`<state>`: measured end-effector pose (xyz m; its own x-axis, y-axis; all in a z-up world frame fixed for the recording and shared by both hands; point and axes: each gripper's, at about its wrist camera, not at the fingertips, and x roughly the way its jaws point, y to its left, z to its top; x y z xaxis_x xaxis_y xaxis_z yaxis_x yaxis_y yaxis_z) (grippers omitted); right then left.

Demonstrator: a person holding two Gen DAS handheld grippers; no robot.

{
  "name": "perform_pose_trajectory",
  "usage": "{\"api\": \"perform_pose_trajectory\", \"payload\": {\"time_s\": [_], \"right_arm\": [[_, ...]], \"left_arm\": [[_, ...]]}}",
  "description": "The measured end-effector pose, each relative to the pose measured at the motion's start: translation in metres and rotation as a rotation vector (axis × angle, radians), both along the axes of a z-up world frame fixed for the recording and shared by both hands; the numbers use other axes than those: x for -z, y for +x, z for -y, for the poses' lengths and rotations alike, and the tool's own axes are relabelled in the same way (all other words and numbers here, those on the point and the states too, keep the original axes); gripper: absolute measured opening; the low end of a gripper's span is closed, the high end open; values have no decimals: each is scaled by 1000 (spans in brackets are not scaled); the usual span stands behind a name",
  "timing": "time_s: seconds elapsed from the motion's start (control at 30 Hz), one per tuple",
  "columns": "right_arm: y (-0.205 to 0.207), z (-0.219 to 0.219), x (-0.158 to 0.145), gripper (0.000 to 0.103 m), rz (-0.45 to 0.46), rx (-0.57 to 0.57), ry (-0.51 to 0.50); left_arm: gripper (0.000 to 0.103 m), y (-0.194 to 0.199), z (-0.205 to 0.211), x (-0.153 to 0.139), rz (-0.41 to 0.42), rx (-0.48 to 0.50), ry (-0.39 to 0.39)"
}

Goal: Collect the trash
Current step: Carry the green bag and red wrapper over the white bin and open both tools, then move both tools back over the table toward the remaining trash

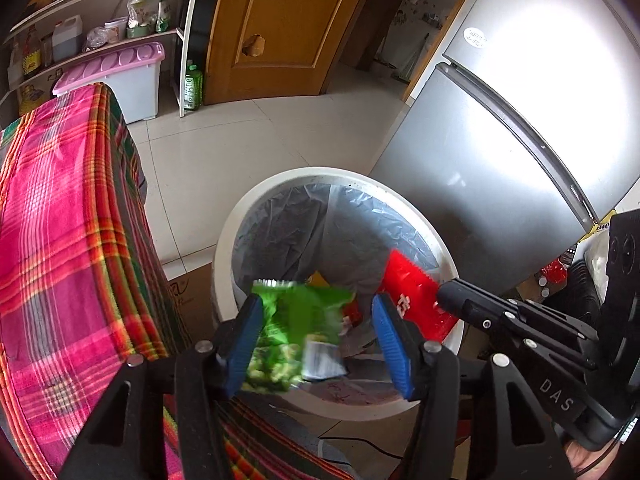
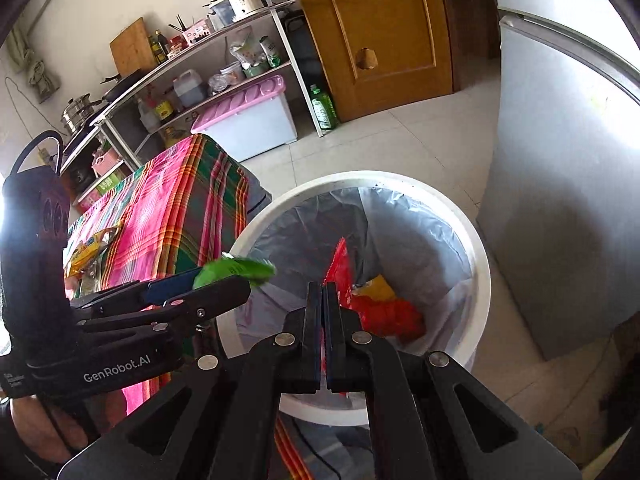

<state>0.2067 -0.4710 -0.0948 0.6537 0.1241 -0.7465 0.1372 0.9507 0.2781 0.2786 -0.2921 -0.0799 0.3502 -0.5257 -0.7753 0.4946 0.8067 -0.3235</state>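
A white trash bin [image 1: 224,264] with a grey liner stands on the floor beside the table; it also shows in the right wrist view [image 2: 482,280]. My left gripper [image 1: 320,340] is open over the bin's near rim. A green snack wrapper [image 1: 296,328] is blurred between its blue pads, against the left pad [image 1: 244,344]; it shows in the right wrist view [image 2: 236,270] too. My right gripper [image 2: 323,292] is shut on a red wrapper [image 2: 342,272] and holds it over the bin; this wrapper also appears in the left wrist view [image 1: 416,292]. Red and yellow wrappers [image 2: 384,308] lie in the bin.
A table with a pink plaid cloth [image 1: 60,248] stands left of the bin, with more wrappers [image 2: 88,252] on it. A silver fridge [image 1: 500,140] stands right of the bin. A shelf rack [image 2: 200,80], a pink-lidded box [image 2: 248,116] and a wooden door [image 2: 380,36] are behind.
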Motion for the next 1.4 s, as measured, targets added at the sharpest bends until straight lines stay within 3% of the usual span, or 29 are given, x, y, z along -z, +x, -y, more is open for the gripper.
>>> {"api": "perform_pose_trajectory", "payload": {"time_s": [0.1, 0.23, 0.53, 0.93, 1.27, 1.4], "right_arm": [[-3, 0, 0, 8, 6, 9, 2], [-8, -1, -3, 14, 19, 19, 3], [-21, -22, -27, 17, 69, -1, 12], [-35, -108, -67, 17, 121, -137, 1], [-42, -183, -85, 33, 140, -264, -15], [-42, -208, -87, 34, 140, -308, -13]], "left_arm": [[69, -3, 1, 1, 1, 1, -7], [70, -7, -3, -4, 10, 2, -12], [70, -22, -41, -29, 61, -51, -11], [70, -64, -135, -65, 132, -184, -2], [70, -85, -216, -75, 160, -313, 6], [70, -92, -246, -77, 170, -363, 3]]}}
